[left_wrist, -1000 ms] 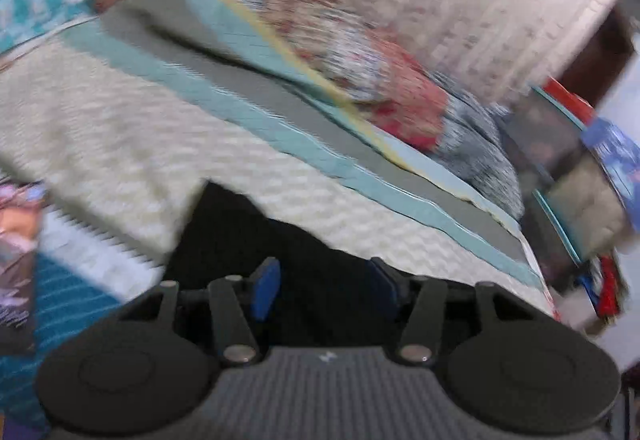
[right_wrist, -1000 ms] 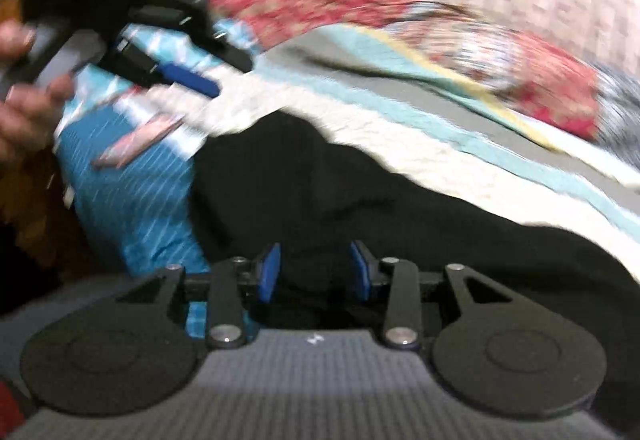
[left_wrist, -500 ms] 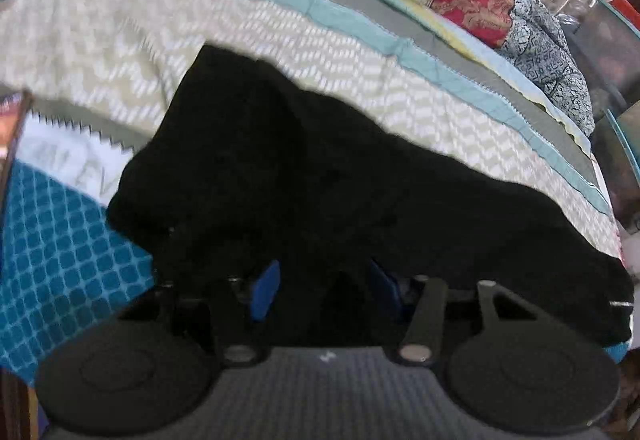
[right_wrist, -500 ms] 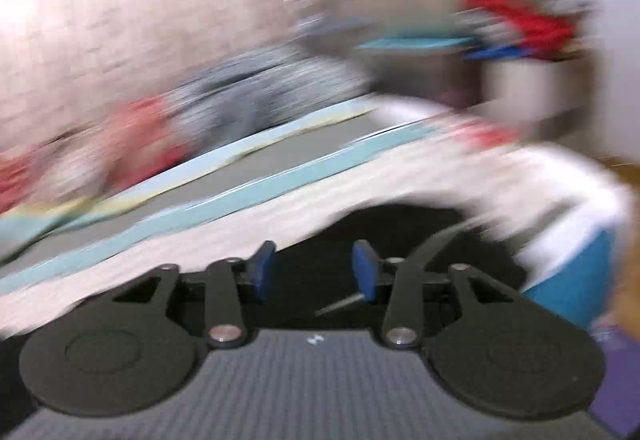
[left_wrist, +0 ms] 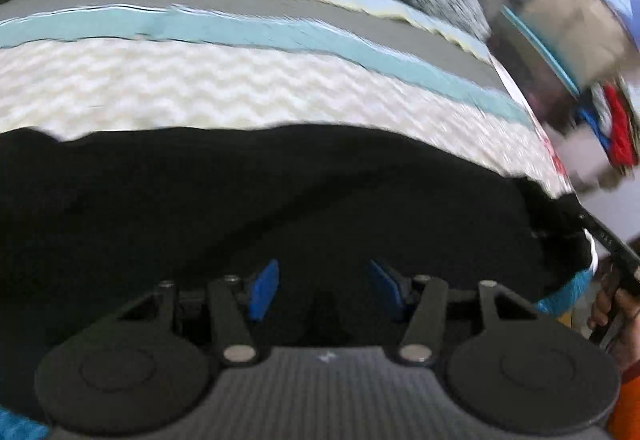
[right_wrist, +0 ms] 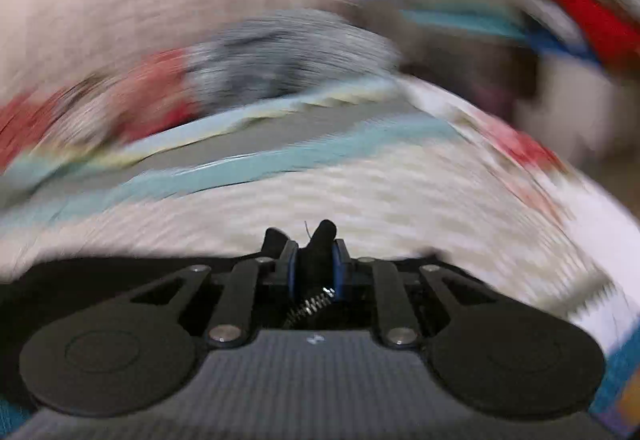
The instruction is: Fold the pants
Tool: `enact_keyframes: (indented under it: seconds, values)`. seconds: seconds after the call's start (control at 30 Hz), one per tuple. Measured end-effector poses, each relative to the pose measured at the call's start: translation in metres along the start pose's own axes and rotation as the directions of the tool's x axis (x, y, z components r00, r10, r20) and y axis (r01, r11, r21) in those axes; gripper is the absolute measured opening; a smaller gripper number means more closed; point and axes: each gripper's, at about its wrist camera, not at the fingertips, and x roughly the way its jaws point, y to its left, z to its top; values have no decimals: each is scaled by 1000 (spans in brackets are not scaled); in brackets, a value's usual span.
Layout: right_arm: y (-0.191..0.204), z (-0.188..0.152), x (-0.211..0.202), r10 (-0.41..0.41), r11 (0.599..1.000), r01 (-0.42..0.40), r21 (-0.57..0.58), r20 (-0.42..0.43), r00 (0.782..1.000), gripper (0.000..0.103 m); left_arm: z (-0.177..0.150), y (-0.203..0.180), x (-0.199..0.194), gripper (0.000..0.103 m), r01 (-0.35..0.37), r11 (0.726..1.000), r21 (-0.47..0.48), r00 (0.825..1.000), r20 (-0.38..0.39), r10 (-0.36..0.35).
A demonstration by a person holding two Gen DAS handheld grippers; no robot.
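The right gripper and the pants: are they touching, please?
Touching. The right wrist view shows the right gripper with its blue pads closed on a bunched fold of the black pants, which pokes up between them.

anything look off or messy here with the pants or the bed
Nothing damaged or spilled. The black fabric pants lie rumpled and unfolded across the cream zigzag bedspread. The right claw is pinching a bunched bit of them; the left claw hangs open above them. Both views are motion-blurred.
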Motion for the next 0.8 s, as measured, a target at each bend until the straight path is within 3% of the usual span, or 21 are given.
enact_keyframes:
  seconds: [0.07,0.13,0.2,0.27,0.33,0.4,0.47,0.53,0.63,0.7,0.8]
  values:
    - [18,-12,9,-49,993,46,-107,-29,998,20,-2,-13,16,51,9,1000,19,999,-39,-8]
    - [19,-18,14,-109,984,106,-141,-14,994,19,-5,-24,29,51,11,1000,27,997,-79,-9]
    - [-1,-9,8,-184,979,187,-83,43,982,19,-6,-32,35,52,21,999,36,995,-96,-18]
    - [-37,5,12,-293,956,292,26,73,953,19,-10,-37,34,54,17,998,58,995,-95,-11]
    - [-68,9,30,-356,932,355,67,2,935,22,-10,-38,35,54,8,997,71,995,-95,-1]
    - [-97,3,54,-327,931,342,127,-125,937,35,-8,-37,37,54,6,998,60,995,-95,0]
    - [-112,1,43,-334,910,342,236,-74,940,57,-7,-35,35,55,9,999,51,996,-84,-5]
    - [-126,-2,18,-369,851,340,400,-6,930,58,-5,-34,32,55,7,998,59,998,-66,-3]
    - [-137,-22,-21,-355,773,260,578,55,933,58,-3,-37,34,57,2,997,82,998,-59,3]
    - [-138,-36,-39,-330,729,207,653,70,941,58,-3,-41,41,57,6,995,102,998,-69,1]
    - [-123,-51,-58,-302,697,167,698,74,950,59,-4,-52,55,57,-2,988,151,997,-80,15]
